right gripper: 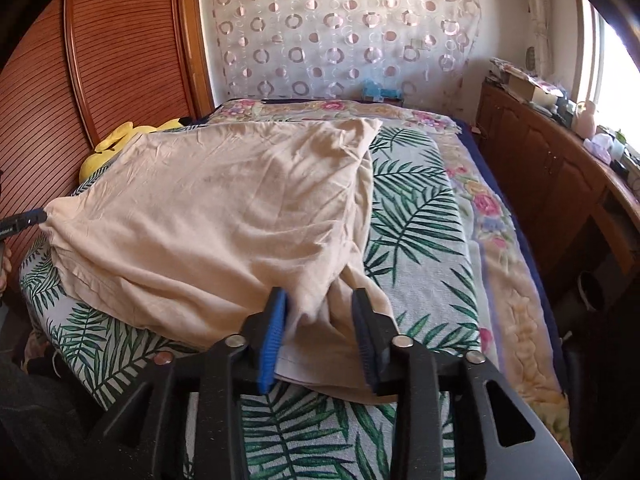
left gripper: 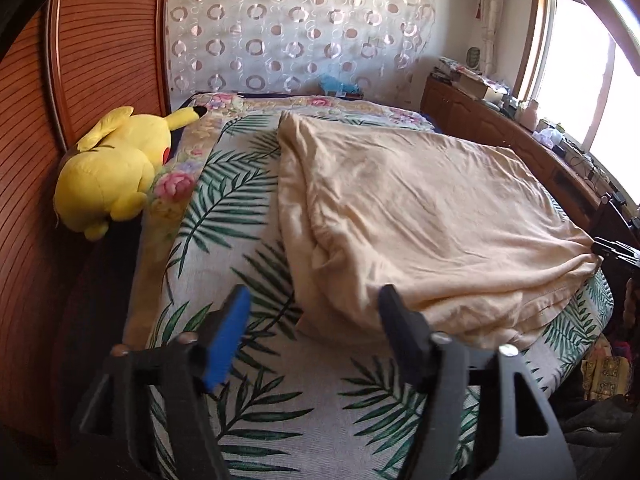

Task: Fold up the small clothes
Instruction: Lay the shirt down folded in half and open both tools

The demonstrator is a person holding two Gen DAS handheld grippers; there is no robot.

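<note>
- Left claw (left gripper: 312, 336): jaws wide apart, empty; the beige garment (left gripper: 432, 216) lies ahead, slightly right.
- Right claw (right gripper: 320, 340): half-open around its near corner, probably not gripping.

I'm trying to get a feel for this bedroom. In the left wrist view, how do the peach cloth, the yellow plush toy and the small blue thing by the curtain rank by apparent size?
1. Peach cotton garment, spread on the bed.
2. Yellow plush toy.
3. Small blue object; it sits farthest away, so its true size is unsure.
</note>
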